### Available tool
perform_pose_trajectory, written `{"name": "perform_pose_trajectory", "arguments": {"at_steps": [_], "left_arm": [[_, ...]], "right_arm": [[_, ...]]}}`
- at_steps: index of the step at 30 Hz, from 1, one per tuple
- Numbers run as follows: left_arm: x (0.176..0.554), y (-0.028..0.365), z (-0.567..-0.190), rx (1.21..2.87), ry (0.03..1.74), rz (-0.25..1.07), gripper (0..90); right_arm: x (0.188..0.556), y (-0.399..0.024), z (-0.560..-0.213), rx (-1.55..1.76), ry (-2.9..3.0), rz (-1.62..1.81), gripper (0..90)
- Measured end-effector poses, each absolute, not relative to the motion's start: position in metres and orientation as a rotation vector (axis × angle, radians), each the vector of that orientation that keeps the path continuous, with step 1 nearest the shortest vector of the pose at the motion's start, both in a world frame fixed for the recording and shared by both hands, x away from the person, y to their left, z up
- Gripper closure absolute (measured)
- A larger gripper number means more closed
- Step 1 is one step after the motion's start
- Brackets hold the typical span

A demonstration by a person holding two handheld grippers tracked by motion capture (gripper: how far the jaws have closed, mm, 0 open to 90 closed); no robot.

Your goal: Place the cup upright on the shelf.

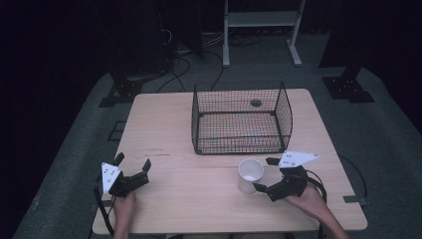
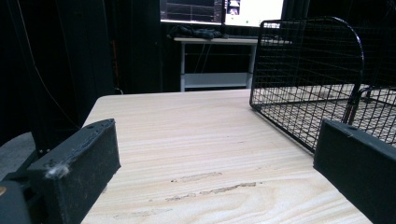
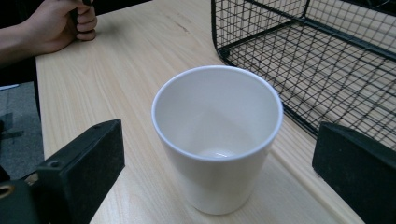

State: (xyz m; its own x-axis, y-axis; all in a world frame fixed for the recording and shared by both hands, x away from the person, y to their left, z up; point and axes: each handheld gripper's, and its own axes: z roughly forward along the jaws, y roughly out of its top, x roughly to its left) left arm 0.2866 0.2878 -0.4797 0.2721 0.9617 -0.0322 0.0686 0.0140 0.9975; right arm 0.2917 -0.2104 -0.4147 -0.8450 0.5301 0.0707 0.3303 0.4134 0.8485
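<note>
White and shiny, the cup (image 3: 217,135) stands upright on the wooden table (image 1: 199,199), near the front edge on the right side. It is empty inside. In the right gripper view it sits between the two black jaws of the right gripper (image 3: 219,172). The jaws are spread wide, one on each side of the cup, and there is a gap between each jaw and the cup. They do not touch it. In the high view the right gripper (image 1: 263,175) comes at the cup (image 1: 250,175) from the right, and a hand (image 1: 308,201) holds it from behind.

On the left side of the table, the left gripper (image 1: 133,163) rests low near the front edge. A hand (image 1: 124,205) holds it too. Its jaws are spread apart and there is nothing between them. In the left gripper view you see bare wood between the jaws, with a few small scratch marks on it.

Just behind the cup stands a black wire basket (image 1: 241,119), in the middle of the table. The cup is close to its front wall but not touching it. The basket (image 2: 308,79) has a wide open top.

Past the table, the floor is grey, and a white metal stand (image 1: 261,30) sits at the back in the dark.
</note>
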Motion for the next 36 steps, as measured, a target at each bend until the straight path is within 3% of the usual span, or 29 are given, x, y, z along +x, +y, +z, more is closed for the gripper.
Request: {"name": "perform_pose_trajectory", "arguments": {"at_steps": [23,32,36], "left_arm": [[0.287,0.288,-0.480,1.356,1.059,0.952,0.0],[0.287,0.289,-0.480,1.355,1.059,0.950,0.0],[0.287,0.289,-0.480,1.354,1.059,0.950,0.0]], "right_arm": [[0.306,-0.183,-0.430,0.747,2.520,1.370,2.1],[0.310,-0.182,-0.432,0.755,2.521,1.377,16.5],[0.310,-0.182,-0.430,0.751,2.517,1.365,17.5]]}}
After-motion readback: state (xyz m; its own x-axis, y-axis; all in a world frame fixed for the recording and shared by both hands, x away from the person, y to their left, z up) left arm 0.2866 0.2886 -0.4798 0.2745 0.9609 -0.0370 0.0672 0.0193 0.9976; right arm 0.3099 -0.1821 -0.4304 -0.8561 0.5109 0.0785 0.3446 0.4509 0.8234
